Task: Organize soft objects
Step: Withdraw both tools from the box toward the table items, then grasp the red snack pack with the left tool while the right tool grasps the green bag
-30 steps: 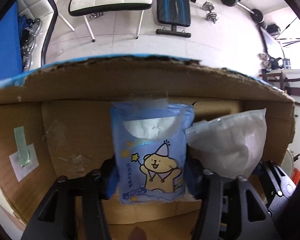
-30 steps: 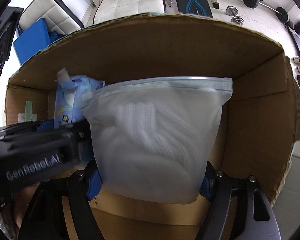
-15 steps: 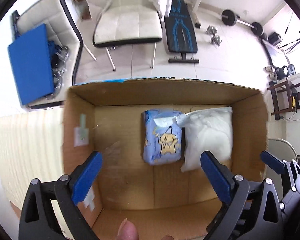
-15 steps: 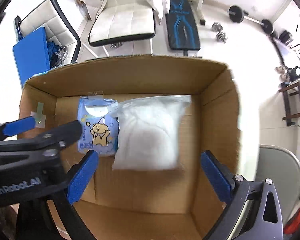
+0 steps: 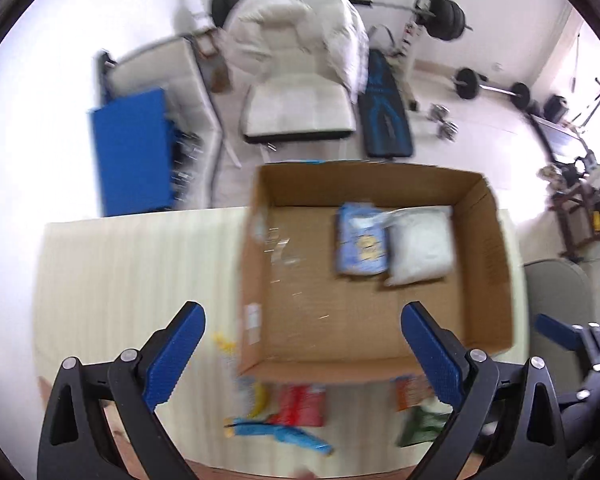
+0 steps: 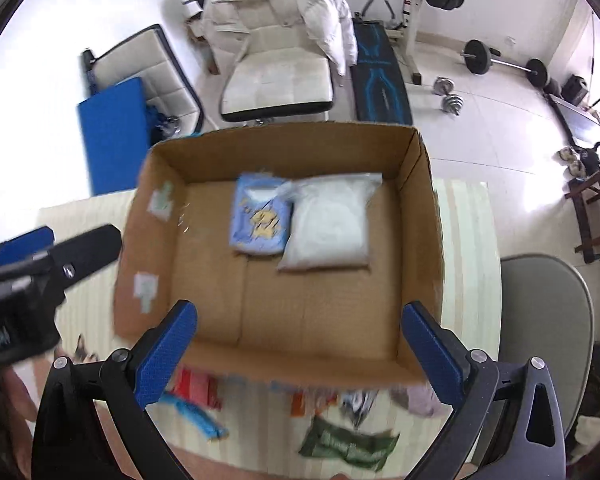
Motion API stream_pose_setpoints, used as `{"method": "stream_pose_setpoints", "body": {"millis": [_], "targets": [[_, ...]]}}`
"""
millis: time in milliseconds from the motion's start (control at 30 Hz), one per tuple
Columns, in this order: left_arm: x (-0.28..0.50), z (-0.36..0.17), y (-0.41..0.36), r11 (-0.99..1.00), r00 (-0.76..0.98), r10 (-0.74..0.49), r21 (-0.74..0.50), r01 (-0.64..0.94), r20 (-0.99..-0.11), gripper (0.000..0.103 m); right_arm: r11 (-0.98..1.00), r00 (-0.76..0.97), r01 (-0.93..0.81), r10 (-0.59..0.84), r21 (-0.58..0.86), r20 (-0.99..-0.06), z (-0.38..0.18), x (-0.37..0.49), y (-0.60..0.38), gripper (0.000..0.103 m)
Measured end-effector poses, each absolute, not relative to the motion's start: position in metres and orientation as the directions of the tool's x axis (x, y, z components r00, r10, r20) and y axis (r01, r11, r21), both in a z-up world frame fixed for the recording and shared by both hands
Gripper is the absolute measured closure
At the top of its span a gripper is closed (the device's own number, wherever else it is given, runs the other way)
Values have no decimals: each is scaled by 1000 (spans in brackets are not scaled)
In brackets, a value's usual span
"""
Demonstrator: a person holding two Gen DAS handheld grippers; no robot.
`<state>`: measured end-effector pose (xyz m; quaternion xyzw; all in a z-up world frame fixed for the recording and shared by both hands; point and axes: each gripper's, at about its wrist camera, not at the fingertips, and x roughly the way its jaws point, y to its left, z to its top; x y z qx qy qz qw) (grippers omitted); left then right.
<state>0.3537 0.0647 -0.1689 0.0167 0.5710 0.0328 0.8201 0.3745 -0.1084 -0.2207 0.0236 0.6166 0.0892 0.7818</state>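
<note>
A blue pack with a cartoon bear and a white knit item in a clear zip bag lie side by side at the far end of an open cardboard box. My left gripper is open and empty, held above the box's near left corner. My right gripper is open and empty above the box's near wall. Several soft packs lie on the table in front of the box: a red one, a blue one, a green one.
The box stands on a pale striped table. Beyond the table are a white chair, a blue board and gym weights. A grey chair stands at the right. The left gripper's body shows left in the right wrist view.
Both grippers let go of the blue pack and the white bag inside the box, opened, and pulled back and up. The packs in front of the box have come into view.
</note>
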Motion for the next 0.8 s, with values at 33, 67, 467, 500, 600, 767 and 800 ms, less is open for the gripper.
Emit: {"method": "stream_pose_setpoints", "body": {"millis": [33, 67, 467, 500, 600, 767, 800], "targets": [[338, -172, 69, 995, 350, 96, 85, -46, -932, 2, 984, 219, -113, 161, 139, -962, -222, 364, -110, 0], [323, -179, 75, 994, 337, 103, 88, -59, -936, 2, 985, 210, -109, 151, 131, -966, -225, 351, -114, 0], [260, -332, 81, 987, 35, 153, 154, 35, -988, 41, 951, -56, -309, -13, 5, -998, -363, 254, -125, 0], [260, -339, 77, 987, 25, 154, 155, 48, -988, 41, 936, -70, -351, -44, -16, -997, -373, 249, -123, 0], [261, -359, 67, 984, -6, 163, 162, 80, -987, 39, 889, -85, -453, -119, -69, -989, -395, 234, -120, 0], [262, -373, 59, 981, -33, 171, 167, 94, -985, 39, 801, -94, -586, -219, -123, -971, -427, 205, -114, 0], [263, -376, 58, 981, -37, 172, 168, 96, -984, 39, 790, -87, -597, -237, -140, -967, -432, 202, -114, 4]]}}
